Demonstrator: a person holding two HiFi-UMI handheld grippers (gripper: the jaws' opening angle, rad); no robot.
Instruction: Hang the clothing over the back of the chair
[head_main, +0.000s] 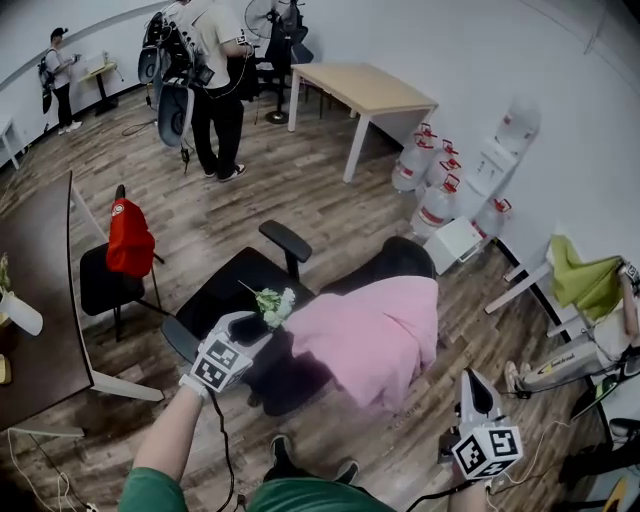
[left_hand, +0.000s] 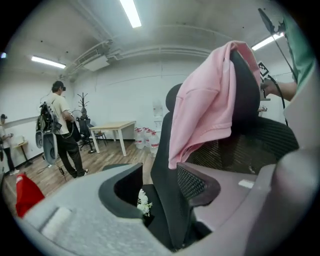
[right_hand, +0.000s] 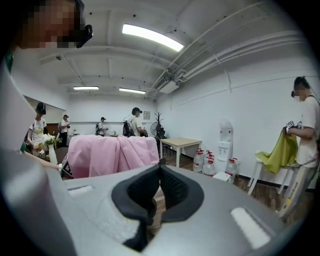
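Observation:
A pink garment (head_main: 375, 335) lies draped over the backrest of a black office chair (head_main: 405, 258), hanging down both sides. In the left gripper view the garment (left_hand: 210, 100) falls over the chair's top edge, and the right gripper view sees it (right_hand: 107, 155) from behind. My left gripper (head_main: 252, 325) is open beside the chair's armrest; the backrest's side edge shows between its jaws (left_hand: 160, 195) and nothing is pinched. A sprig of white flowers (head_main: 275, 305) lies on the seat. My right gripper (head_main: 472, 380) is shut and empty behind the chair (right_hand: 159, 187).
A red garment (head_main: 130, 238) hangs on a small black chair at left, beside a dark desk (head_main: 35, 290). A wooden table (head_main: 365, 88) and water bottles (head_main: 435, 190) stand at the back. One person (head_main: 215, 80) stands far off; another holds a green cloth (head_main: 585, 280) at right.

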